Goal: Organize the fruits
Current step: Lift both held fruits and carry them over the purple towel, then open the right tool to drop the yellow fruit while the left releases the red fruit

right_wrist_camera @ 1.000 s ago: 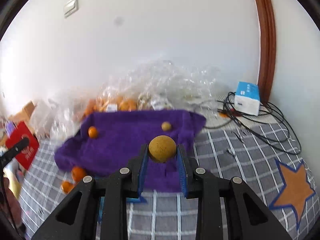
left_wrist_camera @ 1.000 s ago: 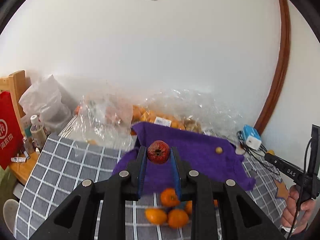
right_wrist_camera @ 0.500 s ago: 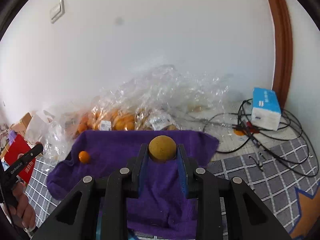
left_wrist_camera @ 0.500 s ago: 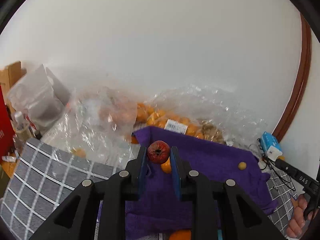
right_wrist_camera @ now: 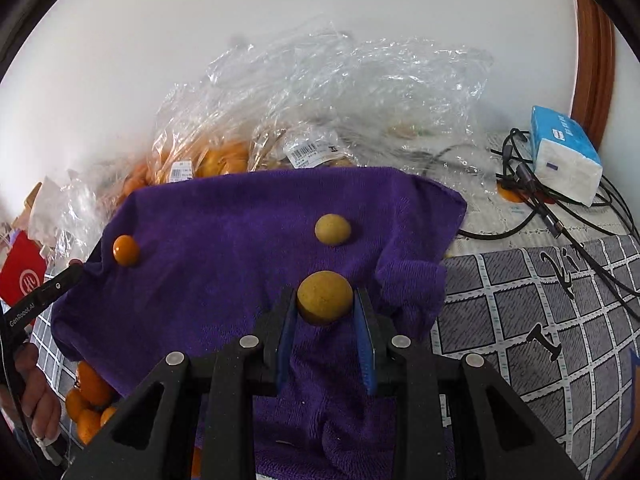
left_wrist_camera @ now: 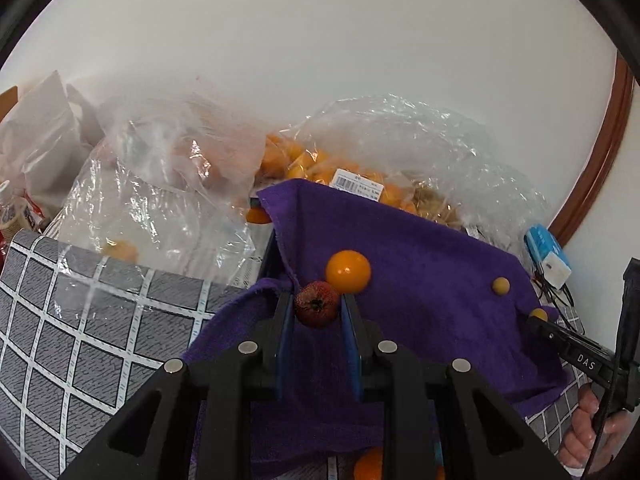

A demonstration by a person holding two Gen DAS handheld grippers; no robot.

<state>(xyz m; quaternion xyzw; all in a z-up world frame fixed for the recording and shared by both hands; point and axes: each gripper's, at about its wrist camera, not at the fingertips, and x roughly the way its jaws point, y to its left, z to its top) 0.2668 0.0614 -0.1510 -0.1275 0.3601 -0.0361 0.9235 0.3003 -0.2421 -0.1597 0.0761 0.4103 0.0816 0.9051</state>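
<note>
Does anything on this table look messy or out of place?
Yes. The purple towel lies rumpled, its right corner folded over. Loose oranges sit off it by its left edge, and one small orange fruit lies among the tangled cables.

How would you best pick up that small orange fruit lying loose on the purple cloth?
Grip the orange fruit across its widest middle, coming down from above. It is round, sits free on the purple cloth, and nothing touches it, so any pair of opposite sides works.
</note>
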